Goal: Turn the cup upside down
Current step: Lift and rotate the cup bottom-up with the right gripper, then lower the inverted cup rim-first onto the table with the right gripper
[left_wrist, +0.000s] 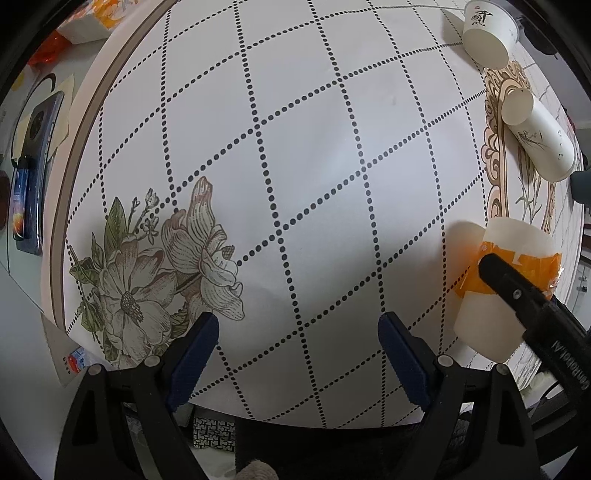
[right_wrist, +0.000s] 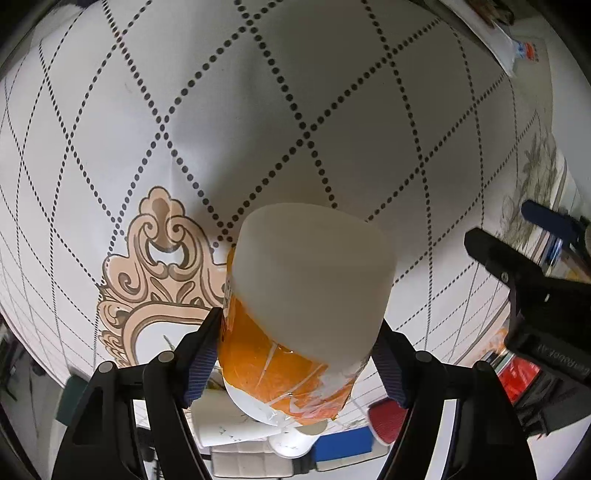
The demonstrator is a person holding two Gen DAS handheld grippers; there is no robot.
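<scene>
A white cup with an orange taped band (right_wrist: 310, 295) sits between the fingers of my right gripper (right_wrist: 295, 354), which is shut on its banded part. The cup's closed base points away from the camera, above the tablecloth (right_wrist: 258, 110). The same cup shows at the right edge of the left wrist view (left_wrist: 506, 280), with a black finger (left_wrist: 517, 291) of the right gripper across it. My left gripper (left_wrist: 299, 354) is open and empty, low over the cloth near the flower print (left_wrist: 159, 273).
Two white paper cups lie on their sides at the far right, one near the corner (left_wrist: 487, 33), one below it (left_wrist: 539, 136). A phone (left_wrist: 33, 166) and orange packets (left_wrist: 85, 18) lie off the cloth's left edge. The other gripper (right_wrist: 535, 295) is at right.
</scene>
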